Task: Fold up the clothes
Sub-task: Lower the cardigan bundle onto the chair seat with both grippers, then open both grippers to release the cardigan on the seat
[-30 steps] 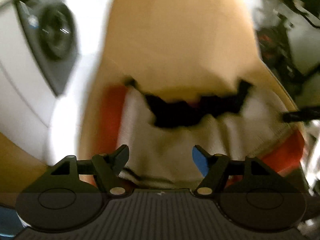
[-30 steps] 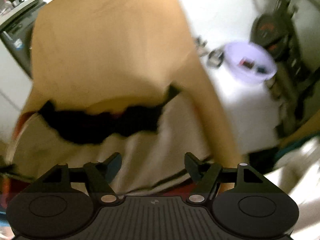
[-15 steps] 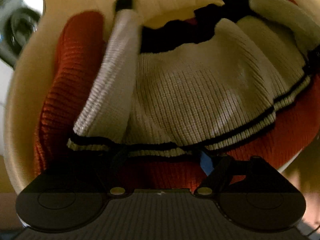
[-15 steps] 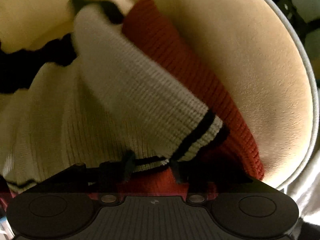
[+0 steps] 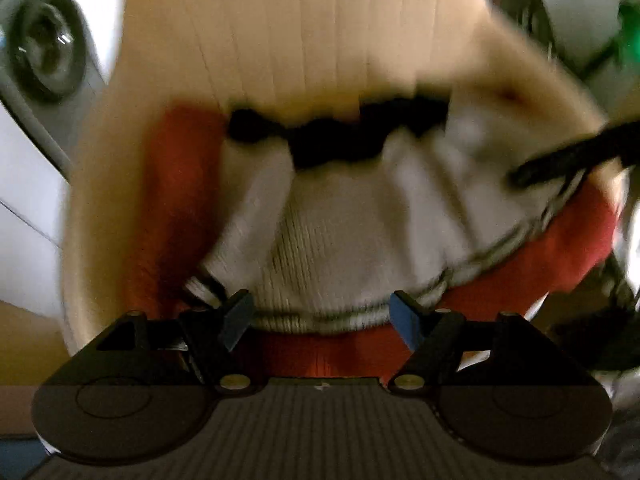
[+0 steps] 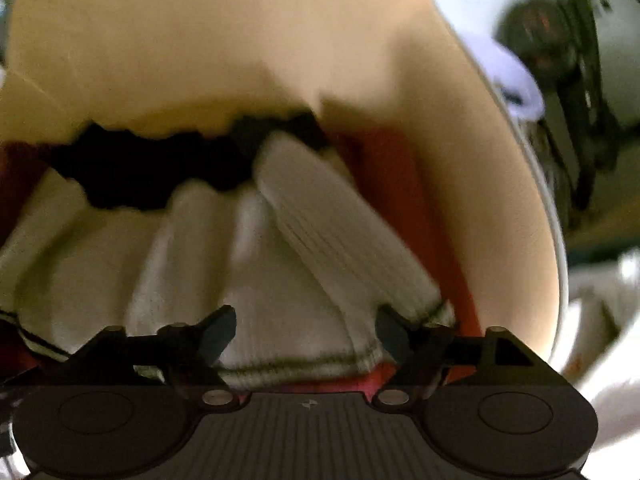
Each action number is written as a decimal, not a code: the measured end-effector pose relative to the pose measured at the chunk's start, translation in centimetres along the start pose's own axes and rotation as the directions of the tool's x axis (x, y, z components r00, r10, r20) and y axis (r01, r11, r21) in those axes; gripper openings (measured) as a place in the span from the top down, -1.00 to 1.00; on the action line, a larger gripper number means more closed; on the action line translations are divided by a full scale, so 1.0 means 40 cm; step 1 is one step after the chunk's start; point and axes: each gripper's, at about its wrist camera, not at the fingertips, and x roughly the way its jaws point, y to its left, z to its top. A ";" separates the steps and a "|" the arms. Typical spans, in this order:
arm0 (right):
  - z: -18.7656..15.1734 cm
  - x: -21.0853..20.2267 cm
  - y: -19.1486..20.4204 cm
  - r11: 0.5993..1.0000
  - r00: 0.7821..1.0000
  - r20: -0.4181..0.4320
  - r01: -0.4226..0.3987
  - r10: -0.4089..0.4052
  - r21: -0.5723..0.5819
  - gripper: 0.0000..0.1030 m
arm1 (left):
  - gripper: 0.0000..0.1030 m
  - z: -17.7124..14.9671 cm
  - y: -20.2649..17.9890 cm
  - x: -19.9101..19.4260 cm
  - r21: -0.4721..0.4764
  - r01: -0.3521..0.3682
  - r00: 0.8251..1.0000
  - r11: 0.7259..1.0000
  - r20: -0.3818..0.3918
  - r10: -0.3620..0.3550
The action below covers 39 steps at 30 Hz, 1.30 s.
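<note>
Left wrist view: the left hand-held gripper (image 5: pixel 320 316) hovers with jaws spread wide and empty, the cream sweater (image 5: pixel 344 240) lying just ahead over a red garment (image 5: pixel 176 200) on a beige chair seat (image 5: pixel 304 32). Right wrist view: the right hand-held gripper (image 6: pixel 306 330) is wide too, the cream sweater (image 6: pixel 280 280) right between and beyond its fingers, blurred.

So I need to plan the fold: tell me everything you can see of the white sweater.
The white sweater is a cream ribbed knit with a black collar and thin dark stripes along its hem. It lies bunched on a red knit garment in a tan chair seat. One ribbed sleeve is folded across the body. Both open tools, left and right, hover at the hem; contact is unclear.
</note>
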 end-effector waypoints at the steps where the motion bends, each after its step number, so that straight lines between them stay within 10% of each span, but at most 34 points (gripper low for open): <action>1: 0.021 0.006 0.002 1.000 1.000 0.013 0.000 0.000 -0.007 -0.46 | -0.64 0.000 0.015 -0.034 -0.026 -0.017 0.998 1.000 0.052 0.019; 4: 0.062 0.064 -0.034 0.999 0.999 -0.003 0.042 -0.042 0.029 -0.46 | -0.64 0.016 0.046 -0.051 -0.068 -0.089 0.989 0.994 0.111 0.097; 10: 0.087 0.185 -0.065 0.995 0.990 -0.111 0.093 -0.087 0.044 -0.46 | -0.34 0.016 0.061 0.160 -0.018 -0.049 0.993 0.999 -0.105 0.047; 16: 0.061 0.218 -0.013 0.991 0.988 -0.074 0.132 -0.134 -0.033 -0.80 | -0.87 0.016 -0.012 0.268 0.161 -0.041 0.984 0.986 -0.167 0.068; 25: -0.029 0.068 0.046 0.996 0.993 0.072 0.094 -0.093 -0.007 -0.93 | -0.87 0.043 0.007 0.185 0.010 0.016 0.991 1.000 -0.131 -0.015; 39: -0.064 0.171 0.036 0.983 0.960 -0.213 0.182 -0.182 -0.017 -0.97 | -1.00 0.065 -0.055 0.320 0.170 -0.076 0.967 0.983 -0.228 0.115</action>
